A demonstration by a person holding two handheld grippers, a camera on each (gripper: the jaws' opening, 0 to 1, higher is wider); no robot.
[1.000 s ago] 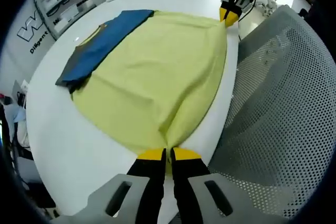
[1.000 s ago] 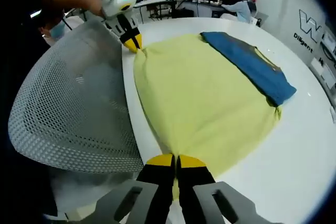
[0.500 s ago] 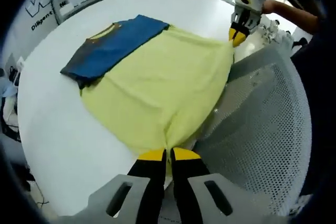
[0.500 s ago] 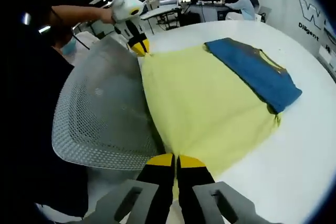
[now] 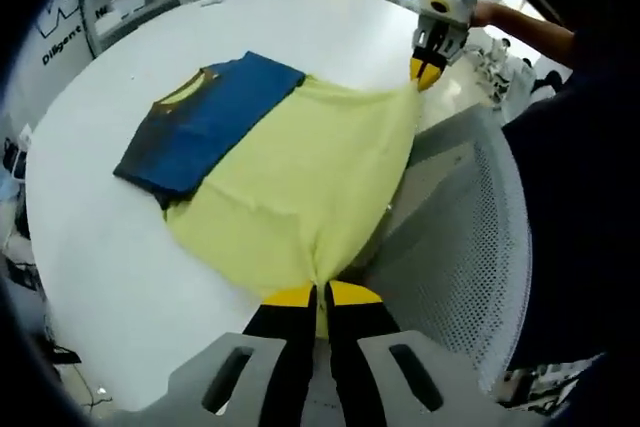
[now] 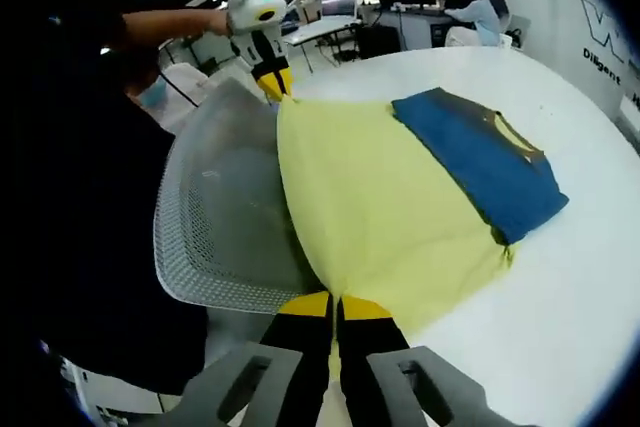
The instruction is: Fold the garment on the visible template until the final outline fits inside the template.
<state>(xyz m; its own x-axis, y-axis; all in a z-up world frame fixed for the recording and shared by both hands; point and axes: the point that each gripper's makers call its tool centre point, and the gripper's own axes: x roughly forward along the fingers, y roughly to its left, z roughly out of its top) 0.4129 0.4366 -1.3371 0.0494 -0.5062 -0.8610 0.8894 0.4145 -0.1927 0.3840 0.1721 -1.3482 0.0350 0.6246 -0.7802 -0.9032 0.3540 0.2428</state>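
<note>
The garment (image 5: pixel 290 177) lies across the round white worktop (image 5: pixel 100 237), its yellow body stretched taut and lifted off the near edge, its blue folded part (image 5: pixel 205 122) flat on the surface at about ten o'clock in the left gripper view and at two o'clock (image 6: pixel 490 162) in the right gripper view. The left gripper (image 5: pixel 318 295) has its jaws closed tight on one yellow corner at six o'clock of its own view; over in the right gripper view it shows up at eleven o'clock (image 6: pixel 273 87), pinching that corner. The right gripper (image 6: pixel 335 305) is clamped just the same on the other yellow corner, and appears at one o'clock (image 5: pixel 425 72) in the left gripper view. Between the two pinched corners the hem hangs over a grey mesh chair back (image 6: pixel 215 227), just beside the worktop's edge. A person's arm (image 6: pixel 165 22) reaches in behind the left gripper.
</note>
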